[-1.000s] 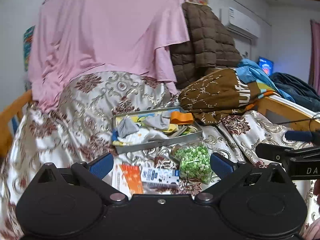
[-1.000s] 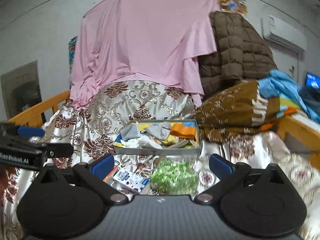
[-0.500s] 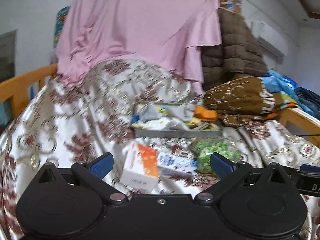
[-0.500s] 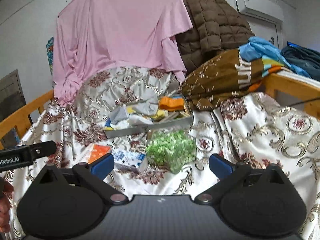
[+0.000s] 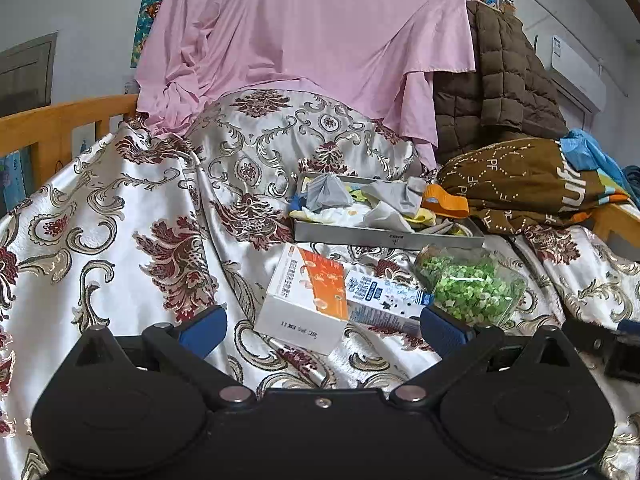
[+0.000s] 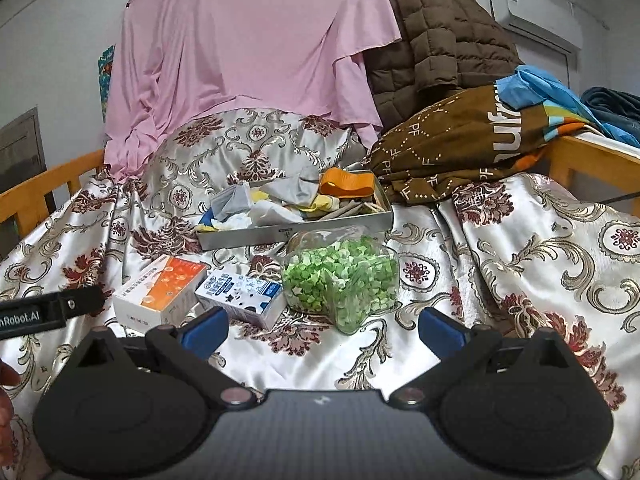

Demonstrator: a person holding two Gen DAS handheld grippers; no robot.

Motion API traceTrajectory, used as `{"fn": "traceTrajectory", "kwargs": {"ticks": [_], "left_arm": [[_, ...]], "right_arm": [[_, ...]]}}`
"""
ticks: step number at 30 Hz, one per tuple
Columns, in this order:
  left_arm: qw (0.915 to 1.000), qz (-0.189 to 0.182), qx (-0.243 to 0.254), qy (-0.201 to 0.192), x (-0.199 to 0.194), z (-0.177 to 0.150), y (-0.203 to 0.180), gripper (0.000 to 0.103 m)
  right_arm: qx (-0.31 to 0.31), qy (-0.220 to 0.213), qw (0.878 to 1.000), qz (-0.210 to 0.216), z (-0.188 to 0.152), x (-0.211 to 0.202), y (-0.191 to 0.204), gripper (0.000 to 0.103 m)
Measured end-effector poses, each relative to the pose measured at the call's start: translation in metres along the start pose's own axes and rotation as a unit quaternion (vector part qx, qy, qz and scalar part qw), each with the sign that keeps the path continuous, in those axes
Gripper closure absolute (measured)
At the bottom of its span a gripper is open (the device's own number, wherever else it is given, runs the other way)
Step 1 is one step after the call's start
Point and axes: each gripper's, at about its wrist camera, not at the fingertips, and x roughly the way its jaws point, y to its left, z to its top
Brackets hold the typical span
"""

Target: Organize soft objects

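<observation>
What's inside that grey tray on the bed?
The grey tray holds a jumble of soft things: grey cloths, an orange piece, white cloth and yellow bits. Whatever lies under the pile is covered.

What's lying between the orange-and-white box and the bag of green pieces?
A blue-and-white carton lies between the box and the bag, clearest in the right wrist view.

Bedspread (image 6: 520, 240): silver-white satin, maroon floral damask. Behind it, sheet (image 6: 248, 40): plain pink; jacket (image 6: 432, 32): brown, quilted. On bedspread: tray (image 6: 296, 232) grey; box (image 6: 160, 292) white/orange; carton (image 6: 240, 292) white/blue; jar (image 6: 344, 276) contents green.
</observation>
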Motion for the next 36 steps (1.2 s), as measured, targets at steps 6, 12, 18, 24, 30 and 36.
{"fn": "traceTrajectory", "kwargs": {"ticks": [6,12,18,24,30,36], "left_arm": [[0.9999,-0.002,-0.001,0.011,0.005,-0.007,0.0,0.001],[0.9998,0.003,0.014,0.014,0.006,-0.011,-0.005,0.001],[0.9995,0.004,0.031,0.007,0.004,-0.012,-0.008,0.001],[0.9993,0.004,0.038,0.004,0.003,-0.012,-0.009,0.001],[0.9992,0.005,0.039,0.005,0.003,-0.012,-0.008,0.001],[0.9992,0.005,0.038,0.006,0.003,-0.012,-0.008,0.001]], "right_arm": [[0.011,0.005,1.0,-0.004,-0.002,0.008,-0.002,0.0],[-0.001,0.013,1.0,0.001,-0.007,0.014,0.002,0.0],[-0.007,0.017,1.0,0.0,-0.009,0.014,0.002,0.0],[-0.006,0.016,1.0,0.0,-0.009,0.012,0.0,0.0],[-0.006,0.014,1.0,0.0,-0.009,0.011,-0.001,0.0],[-0.008,0.013,1.0,0.001,-0.009,0.01,0.0,0.0]]}}
